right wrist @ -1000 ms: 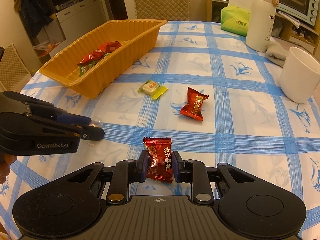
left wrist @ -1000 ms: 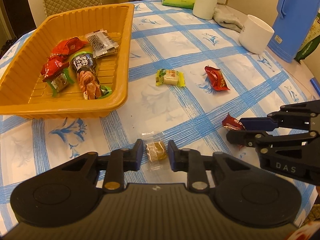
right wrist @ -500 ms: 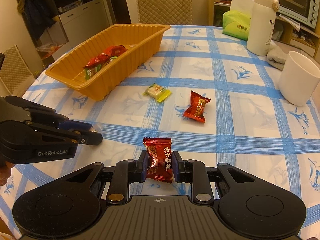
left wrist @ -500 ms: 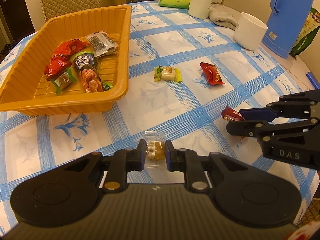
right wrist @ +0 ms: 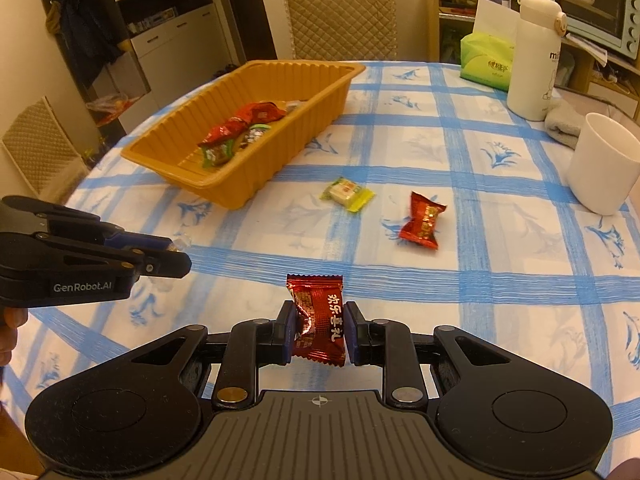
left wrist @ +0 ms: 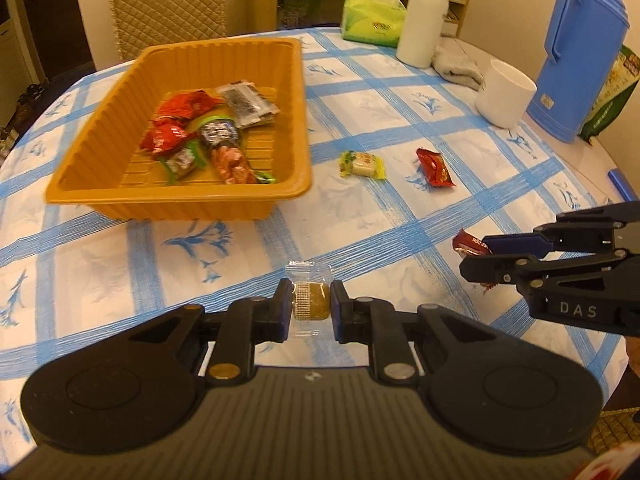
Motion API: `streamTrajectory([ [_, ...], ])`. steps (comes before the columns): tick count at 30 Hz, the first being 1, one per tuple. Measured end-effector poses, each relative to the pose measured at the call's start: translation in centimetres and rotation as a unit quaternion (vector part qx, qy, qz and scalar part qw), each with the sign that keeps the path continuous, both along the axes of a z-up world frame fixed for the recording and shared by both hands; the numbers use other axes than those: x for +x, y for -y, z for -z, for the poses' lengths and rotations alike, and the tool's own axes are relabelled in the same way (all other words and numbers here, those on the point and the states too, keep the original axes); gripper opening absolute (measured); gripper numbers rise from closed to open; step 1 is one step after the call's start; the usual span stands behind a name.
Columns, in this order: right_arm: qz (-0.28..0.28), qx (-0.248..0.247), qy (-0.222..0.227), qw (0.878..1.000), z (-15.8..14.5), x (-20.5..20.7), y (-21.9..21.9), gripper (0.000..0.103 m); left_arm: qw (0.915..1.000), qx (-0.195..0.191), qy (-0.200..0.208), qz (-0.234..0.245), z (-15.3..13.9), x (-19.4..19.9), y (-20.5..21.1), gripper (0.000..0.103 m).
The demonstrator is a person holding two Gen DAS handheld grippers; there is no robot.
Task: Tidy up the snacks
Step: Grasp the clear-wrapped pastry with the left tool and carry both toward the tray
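Two sweets in hand, my left tool (left wrist: 310,309) clamping a clear-wrapped candy (left wrist: 311,305), my right tool (right wrist: 318,330) a red candy (right wrist: 319,320); several snacks in the orange tray (left wrist: 100,196), two loose on the desk (right wrist: 500,288).

Your left gripper (left wrist: 311,307) clamps a clear-wrapped brown candy (left wrist: 310,305) at lower centre; your right gripper (right wrist: 319,330) clamps an upright red candy (right wrist: 319,320). Two loose snacks lie mid-frame: a yellow-green candy (left wrist: 362,164) and a red packet (left wrist: 434,167). The orange tray (left wrist: 298,112), upper left, holds mixed wrapped snacks.
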State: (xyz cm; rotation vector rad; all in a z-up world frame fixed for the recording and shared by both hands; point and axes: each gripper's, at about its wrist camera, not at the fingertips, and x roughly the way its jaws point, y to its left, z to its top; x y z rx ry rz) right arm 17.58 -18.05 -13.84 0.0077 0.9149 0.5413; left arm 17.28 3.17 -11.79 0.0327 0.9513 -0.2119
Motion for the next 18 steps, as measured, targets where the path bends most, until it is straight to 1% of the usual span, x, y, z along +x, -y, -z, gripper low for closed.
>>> streamTrajectory([
  [10,-0.016,0.037,-0.014,0.999,-2.1,-0.9,-2.3,0.026,0.9992,-0.005,0.023,-0.032,-2.7,-1.7,-4.0,0.018],
  [18,-0.032,0.059,-0.007,0.998,-3.9,-0.5,-4.9,0.026,0.9976,0.001,0.05,-0.048,-5.1,-1.3,-7.1,0.018],
])
